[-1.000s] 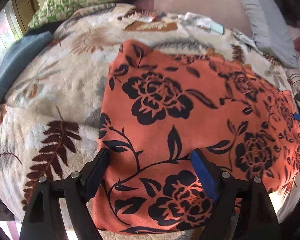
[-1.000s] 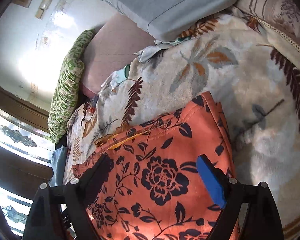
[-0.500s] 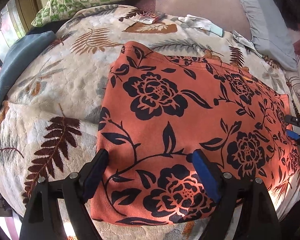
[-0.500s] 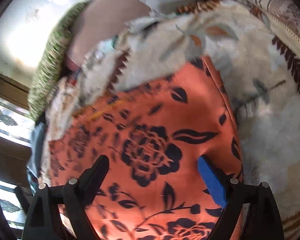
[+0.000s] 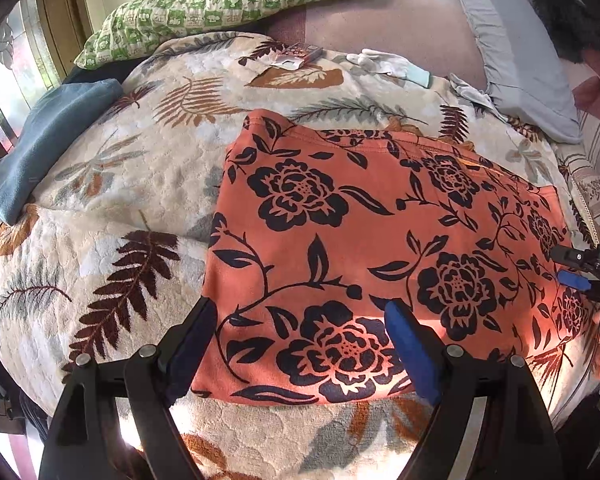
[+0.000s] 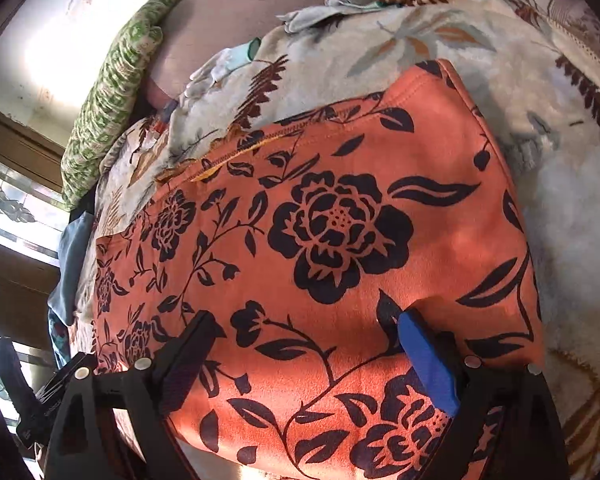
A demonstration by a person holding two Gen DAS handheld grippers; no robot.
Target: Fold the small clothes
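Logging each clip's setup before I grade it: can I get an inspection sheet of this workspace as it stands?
Surface: bed under a cream leaf-print blanket, soft and uneven.
Job's things: orange floral garment spread flat on the blanket, roughly rectangular; a hem edge shows along its far side.
Clutter: folded blue cloth at the left edge; small packet and pale small garments near the head of the bed.
Grippers: left tongs open above the garment's near edge; right tongs open over the garment's other end; neither grips anything.
Cables: nothing seen.
Surroundings: green checked pillow, grey pillow, window at left.
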